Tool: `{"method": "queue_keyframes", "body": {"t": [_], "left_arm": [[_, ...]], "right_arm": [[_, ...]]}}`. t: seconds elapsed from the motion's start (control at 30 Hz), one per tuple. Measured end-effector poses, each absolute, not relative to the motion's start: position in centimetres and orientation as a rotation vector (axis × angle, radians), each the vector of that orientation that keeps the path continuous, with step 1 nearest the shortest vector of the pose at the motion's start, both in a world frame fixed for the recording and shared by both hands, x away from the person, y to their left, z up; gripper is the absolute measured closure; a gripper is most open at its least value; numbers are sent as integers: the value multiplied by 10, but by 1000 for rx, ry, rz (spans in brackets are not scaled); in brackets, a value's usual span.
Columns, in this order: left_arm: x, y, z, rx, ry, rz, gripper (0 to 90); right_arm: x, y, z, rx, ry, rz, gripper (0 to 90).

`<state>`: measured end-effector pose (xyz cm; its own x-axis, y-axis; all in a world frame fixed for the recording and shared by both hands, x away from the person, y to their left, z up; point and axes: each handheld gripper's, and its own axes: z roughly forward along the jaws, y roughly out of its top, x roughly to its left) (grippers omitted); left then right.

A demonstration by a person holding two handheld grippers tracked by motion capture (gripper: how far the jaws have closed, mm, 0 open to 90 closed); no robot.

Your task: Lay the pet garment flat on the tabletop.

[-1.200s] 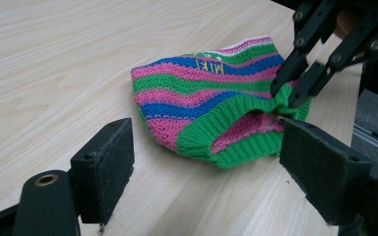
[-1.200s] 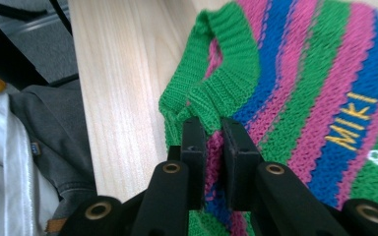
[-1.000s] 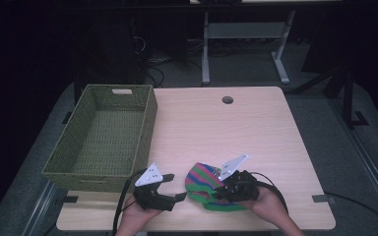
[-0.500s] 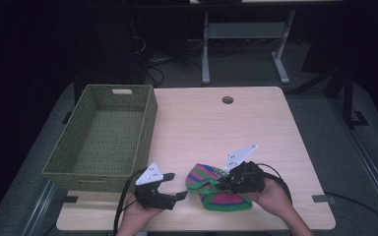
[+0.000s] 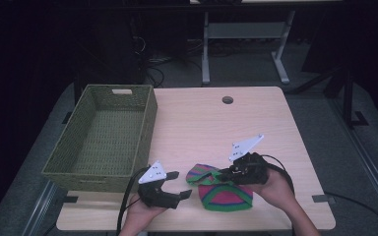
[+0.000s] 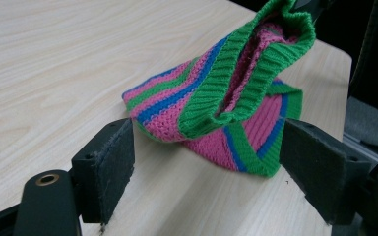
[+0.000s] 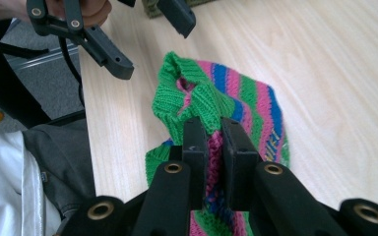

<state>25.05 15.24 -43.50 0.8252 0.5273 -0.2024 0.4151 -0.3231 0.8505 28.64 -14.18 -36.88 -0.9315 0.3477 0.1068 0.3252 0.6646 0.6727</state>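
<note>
A knitted hat striped pink, green and blue lies near the table's front edge. My right gripper is shut on its green ribbed rim and holds that edge up off the table; in the right gripper view the jaws pinch the knit hat at my right gripper. My left gripper stands open just left of the hat, low over the wood. In the left gripper view the hat lies just beyond my left gripper, its lifted rim facing the open jaws.
A woven olive basket with nothing in it stands at the table's left. The light wooden table has a round cable hole at the back. A metal stand and dark floor lie beyond.
My right gripper has lifted the hat's rim and drawn it rightward and up, so the hat now stands folded open. The left gripper has barely moved.
</note>
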Motion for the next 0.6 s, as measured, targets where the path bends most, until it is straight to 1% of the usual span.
{"method": "queue_keyframes", "body": {"t": [0.3, 0.6], "left_arm": [[252, 152, -429, 1932, 689, 136, 213], [258, 147, -433, 1958, 701, 119, 228]], "right_arm": [[294, -146, -354, 591, 2815, 1169, 818], [298, -151, -343, 606, 2794, 1232, 818]]}}
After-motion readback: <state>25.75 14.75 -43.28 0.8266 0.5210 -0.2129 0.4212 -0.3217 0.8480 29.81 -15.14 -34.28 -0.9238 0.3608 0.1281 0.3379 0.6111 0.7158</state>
